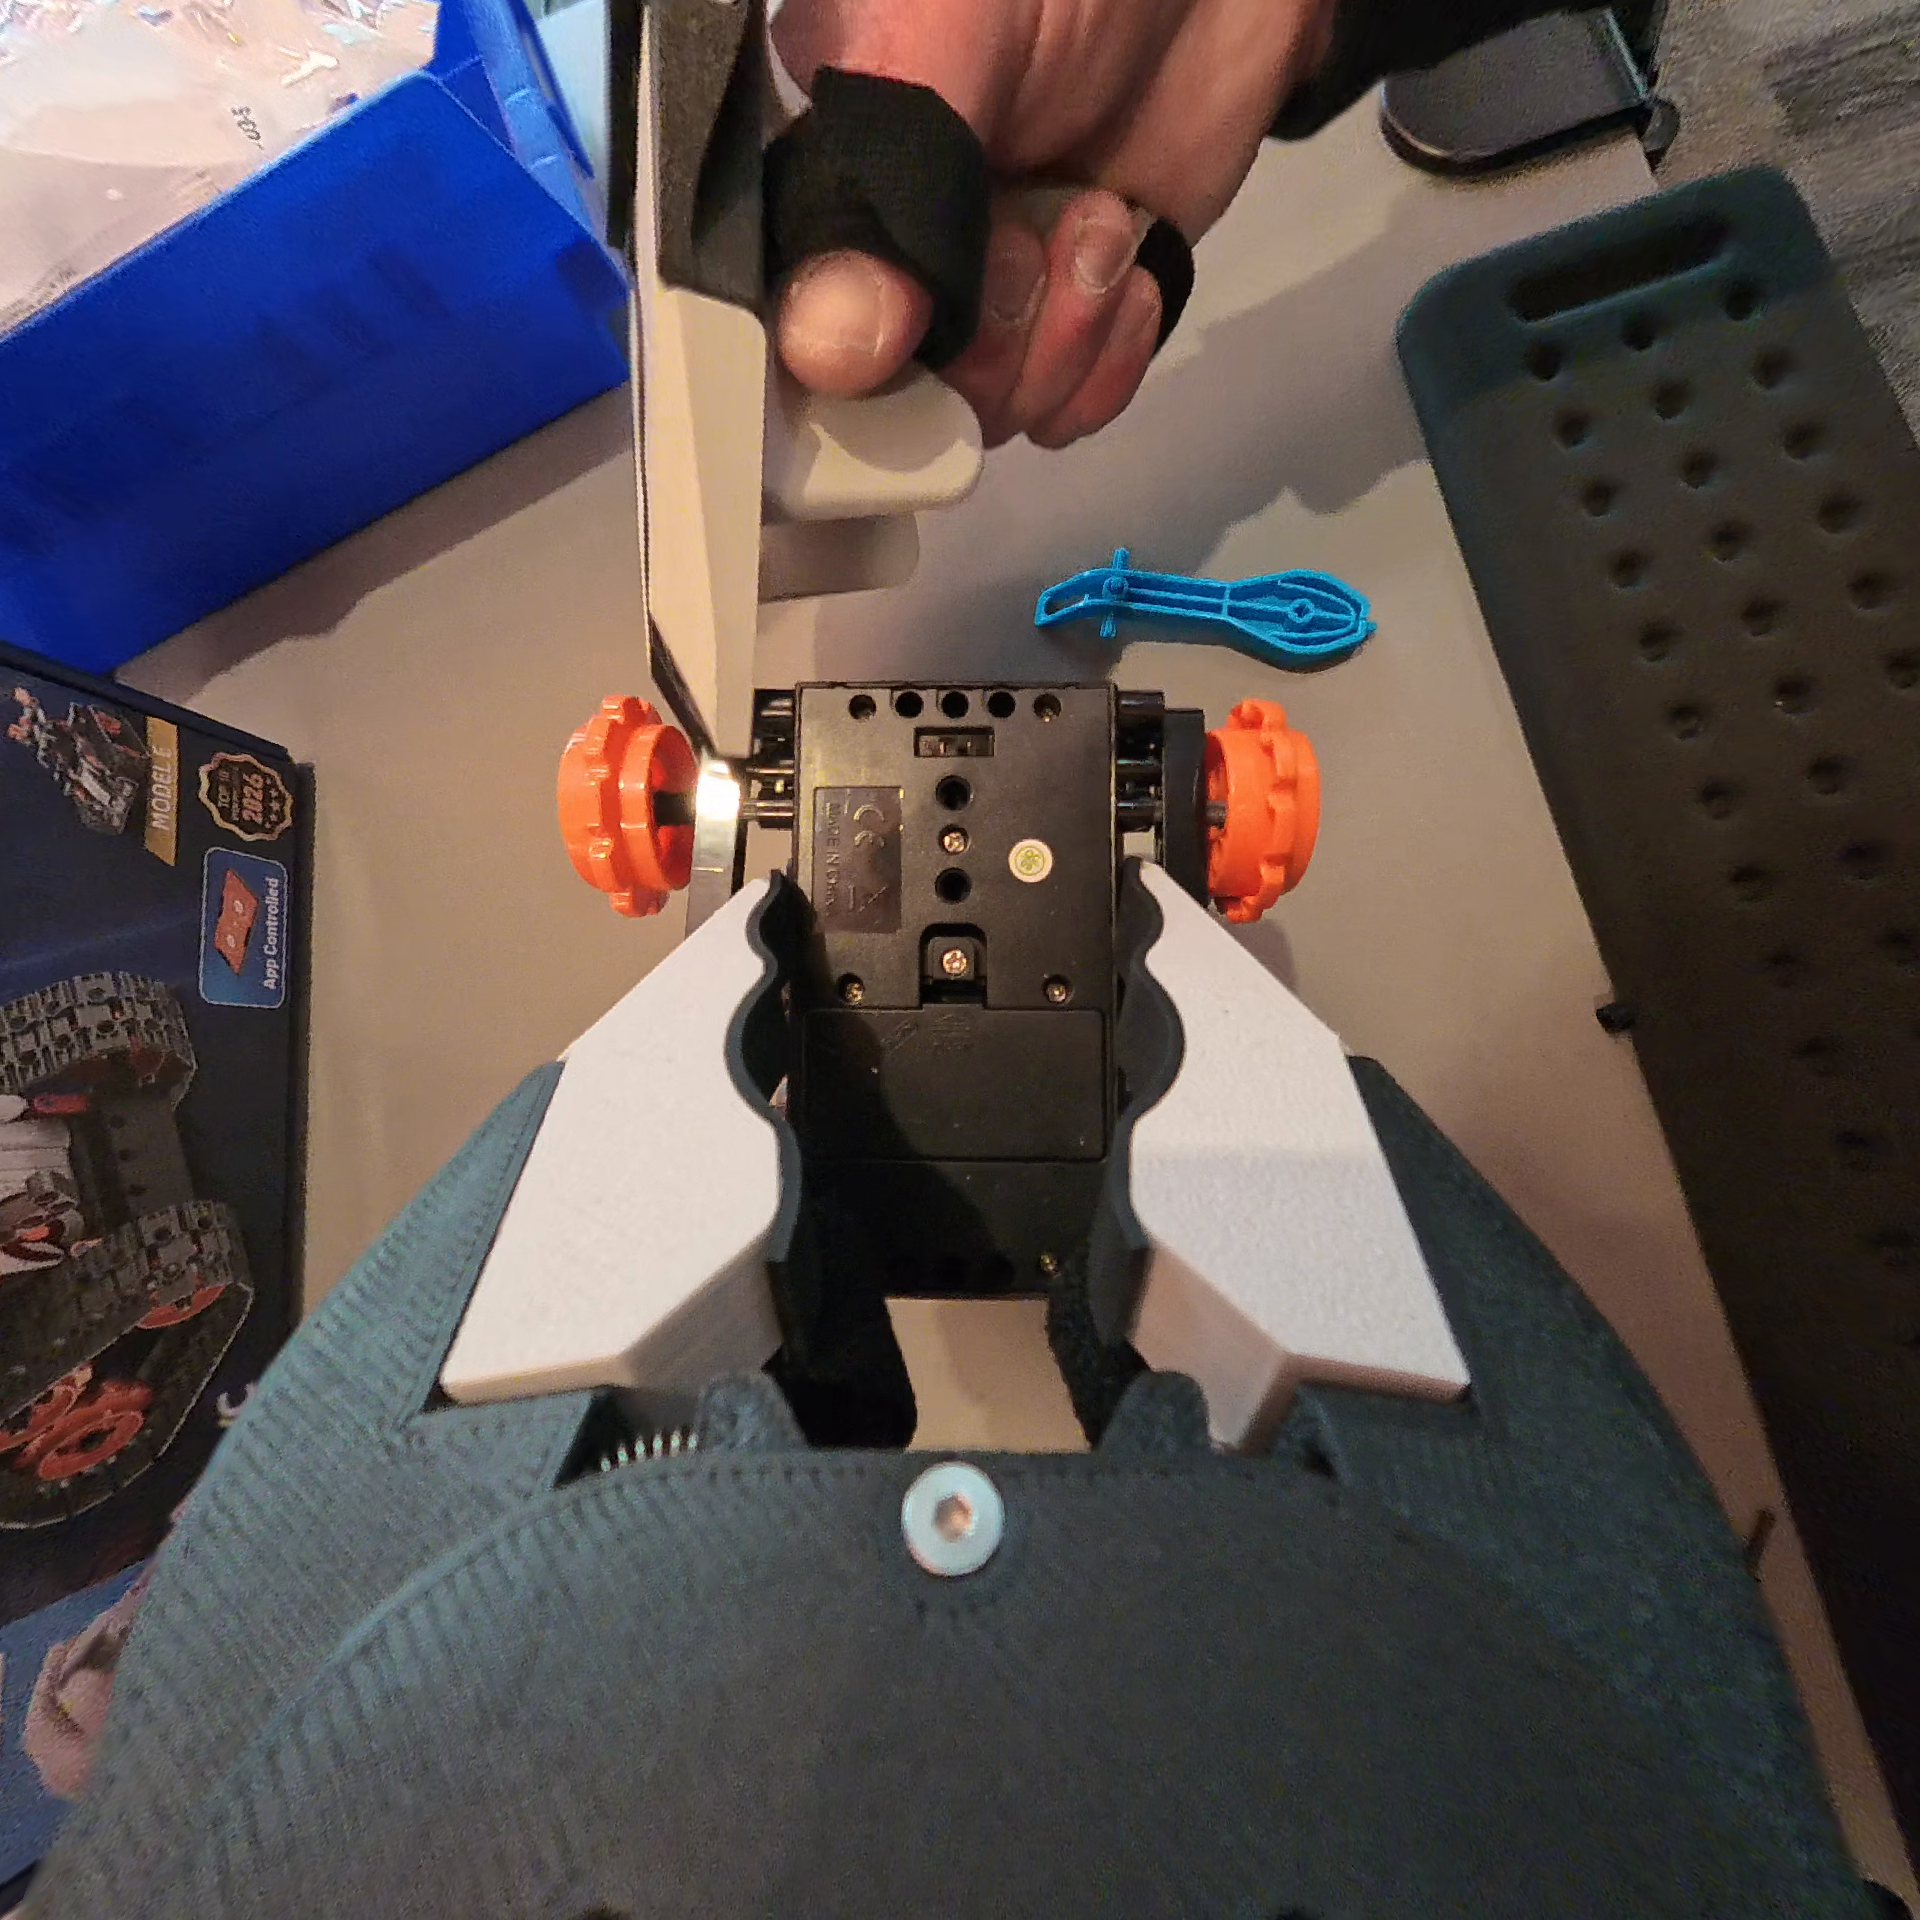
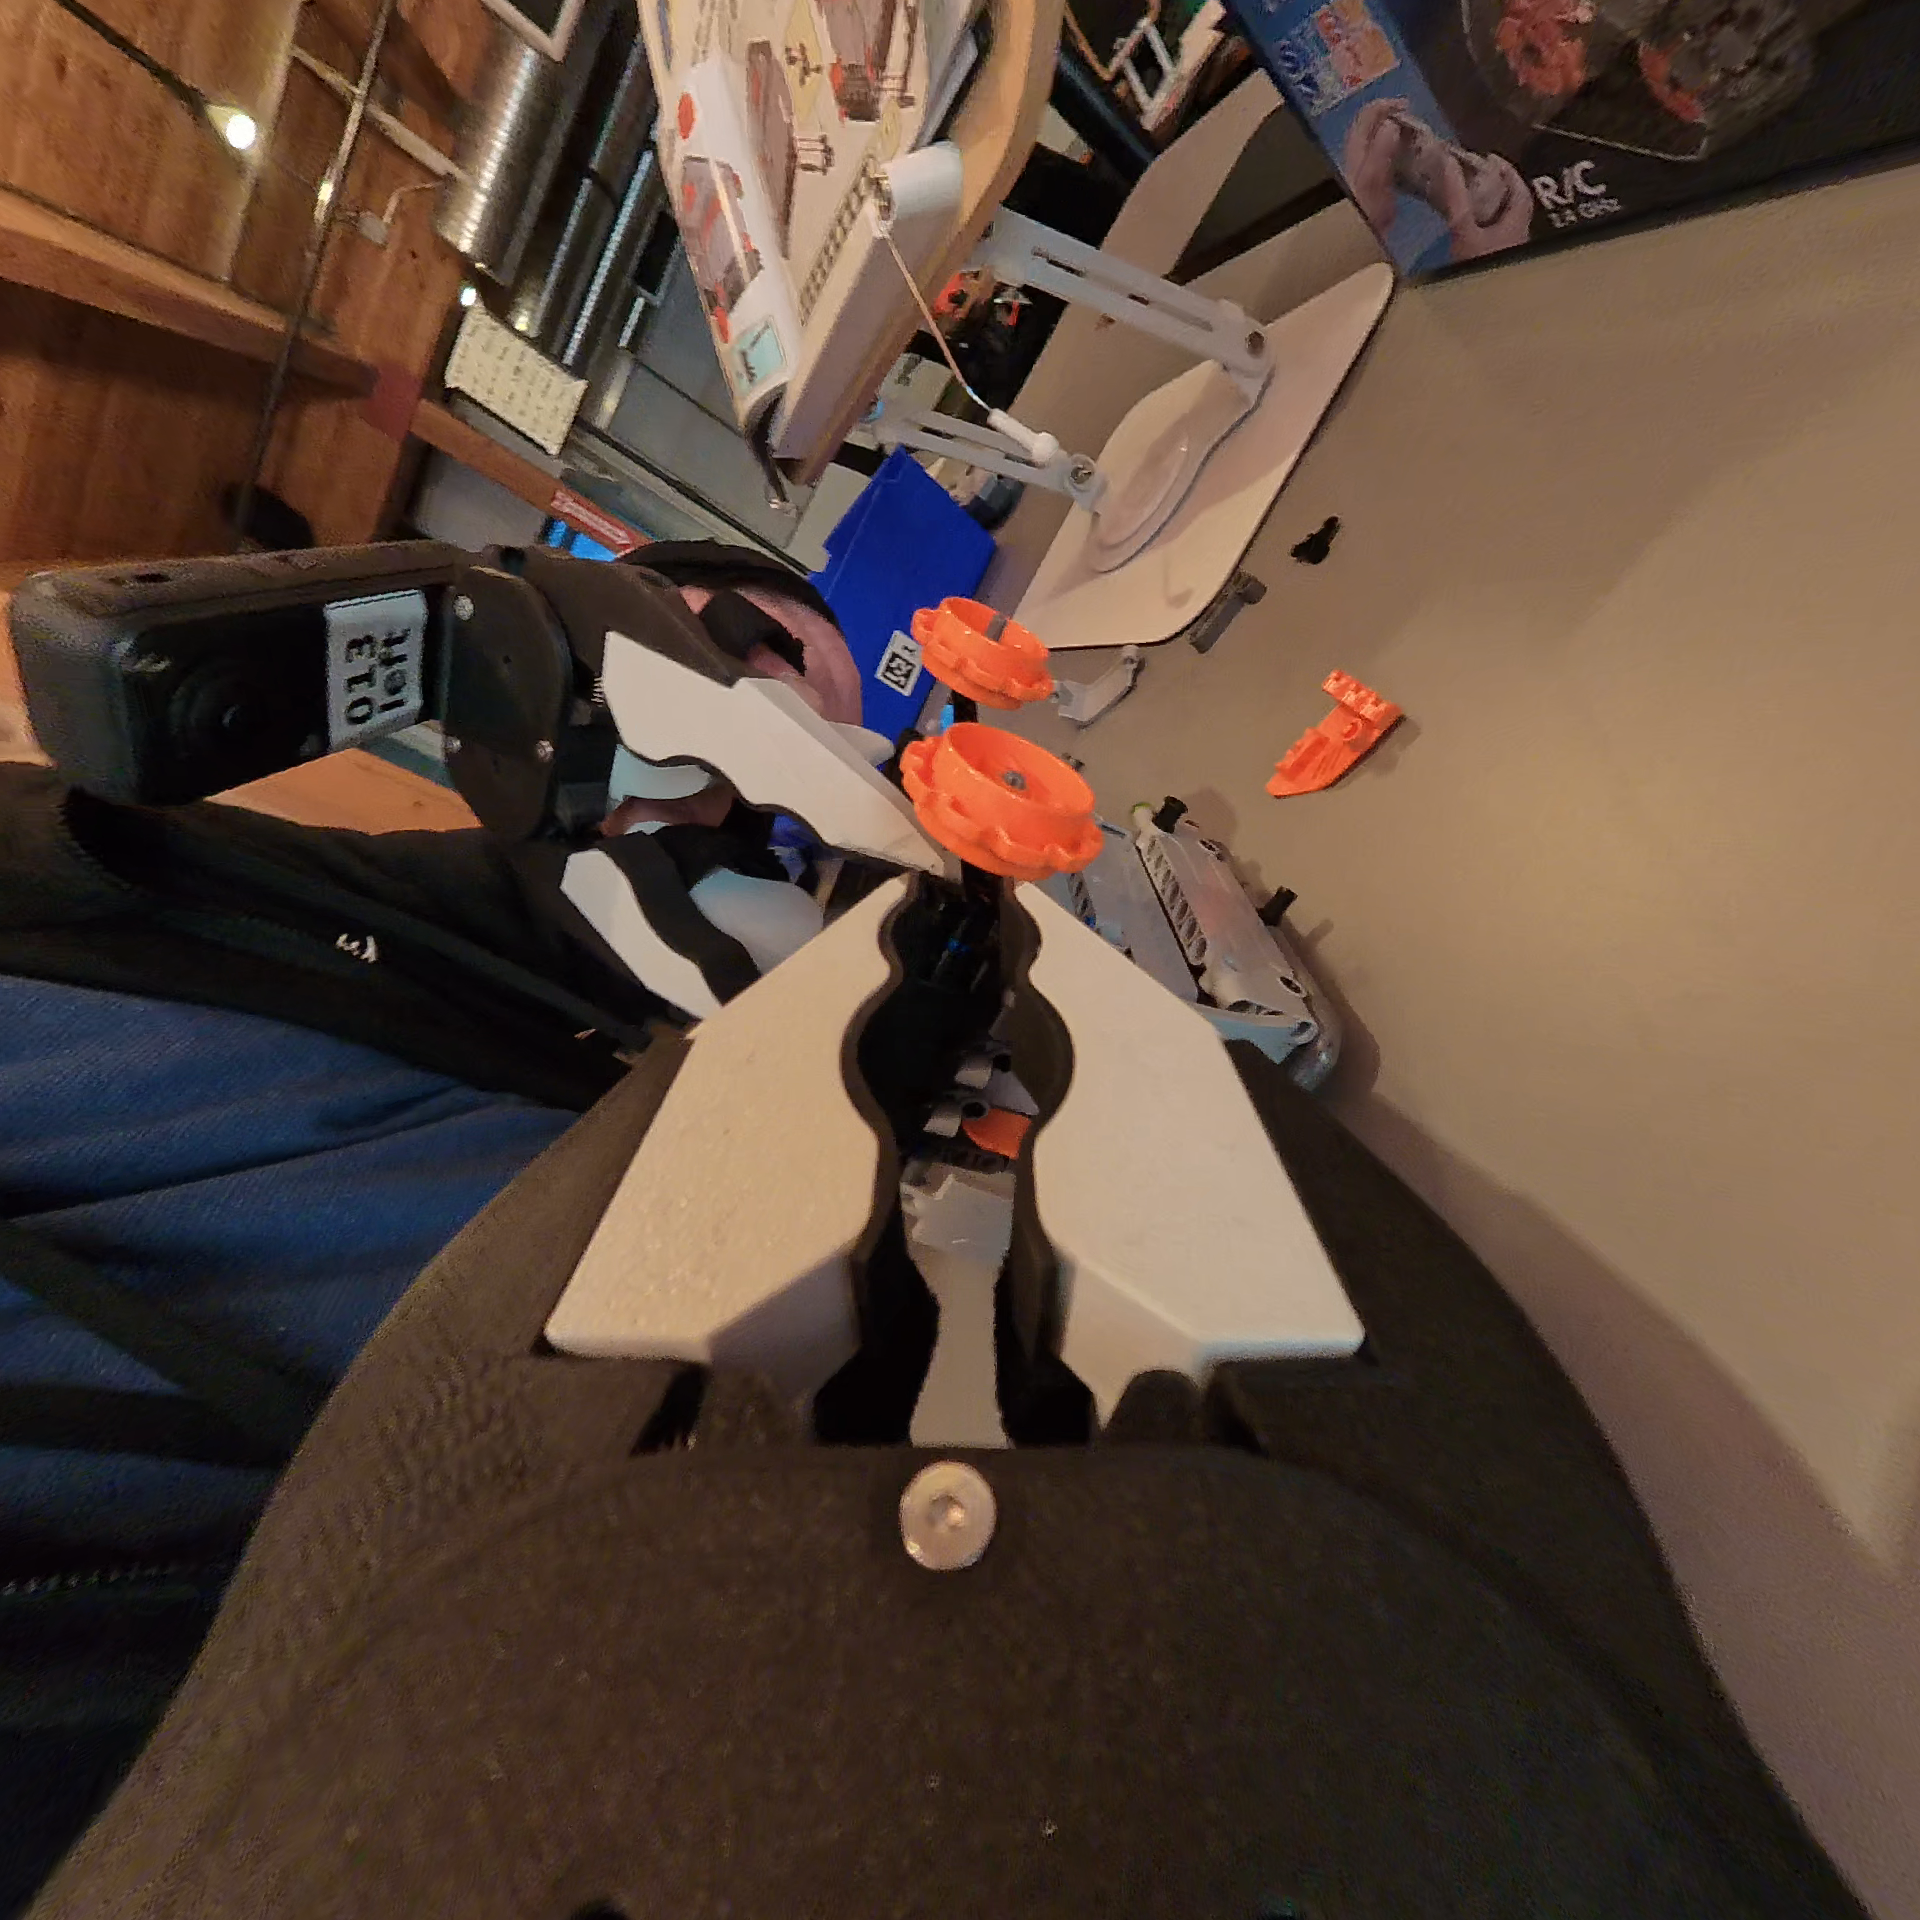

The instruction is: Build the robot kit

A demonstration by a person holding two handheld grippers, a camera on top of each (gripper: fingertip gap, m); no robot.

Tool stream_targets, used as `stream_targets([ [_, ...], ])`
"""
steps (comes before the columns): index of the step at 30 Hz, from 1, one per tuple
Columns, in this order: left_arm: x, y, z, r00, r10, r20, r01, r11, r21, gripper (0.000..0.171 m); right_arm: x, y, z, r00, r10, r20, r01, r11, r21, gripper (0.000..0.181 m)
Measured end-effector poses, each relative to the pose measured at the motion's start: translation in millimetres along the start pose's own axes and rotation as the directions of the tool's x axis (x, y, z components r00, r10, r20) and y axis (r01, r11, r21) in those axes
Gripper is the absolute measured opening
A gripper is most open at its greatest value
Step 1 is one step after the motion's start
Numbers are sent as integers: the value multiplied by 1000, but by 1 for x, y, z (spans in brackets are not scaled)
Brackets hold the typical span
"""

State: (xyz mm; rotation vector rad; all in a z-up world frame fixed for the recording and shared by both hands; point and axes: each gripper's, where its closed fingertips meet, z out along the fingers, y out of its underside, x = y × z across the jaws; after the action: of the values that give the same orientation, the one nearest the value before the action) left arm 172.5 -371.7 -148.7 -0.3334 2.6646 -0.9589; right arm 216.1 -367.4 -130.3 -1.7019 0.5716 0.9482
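Observation:
My left gripper point(image 1: 951, 883) is shut on a black motor box point(image 1: 951, 862) of a brick model, holding it by its two sides above the table. An orange toothed wheel sits on each side of the box, left point(image 1: 623, 805) and right point(image 1: 1262, 810). My right gripper point(image 2: 961, 896), held by a hand point(image 1: 1039, 208), comes down from above. Its fingertip point(image 1: 717, 800) sits between the left wheel and the box. In the right wrist view its jaws are closed on black and grey model parts point(image 2: 951, 1039), just below the near orange wheel point(image 2: 997, 800).
On the table lie a blue plastic tool point(image 1: 1205, 608), a dark perforated pad point(image 1: 1714, 623), a blue bin point(image 1: 260, 364) and a printed product box point(image 1: 135, 1039). An orange piece point(image 2: 1335, 738), a grey brick assembly point(image 2: 1195, 935) and a booklet on a stand point(image 2: 790, 156) lie beyond.

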Motion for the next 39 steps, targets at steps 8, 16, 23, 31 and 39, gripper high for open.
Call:
stream_targets([
  [8,1,-1,1,1000,19,5,-18,1000,-9,61,4,-3,2,999,-33,-33,36,995,97,3],
  [16,-4,-1,0,1000,10,30,-10,1000,16,62,3,-10,3,986,-129,-110,141,985,103,2],
  [23,-7,-1,0,999,-10,45,9,1000,19,62,6,-17,3,990,-53,-129,88,953,288,2],
  [31,-4,-3,1,999,-20,49,19,1000,20,63,-1,-7,-3,990,-87,-110,100,987,122,17],
  [39,-2,-2,3,996,-85,9,85,996,-21,63,-7,-6,-40,893,-308,-329,296,951,-86,24],
])
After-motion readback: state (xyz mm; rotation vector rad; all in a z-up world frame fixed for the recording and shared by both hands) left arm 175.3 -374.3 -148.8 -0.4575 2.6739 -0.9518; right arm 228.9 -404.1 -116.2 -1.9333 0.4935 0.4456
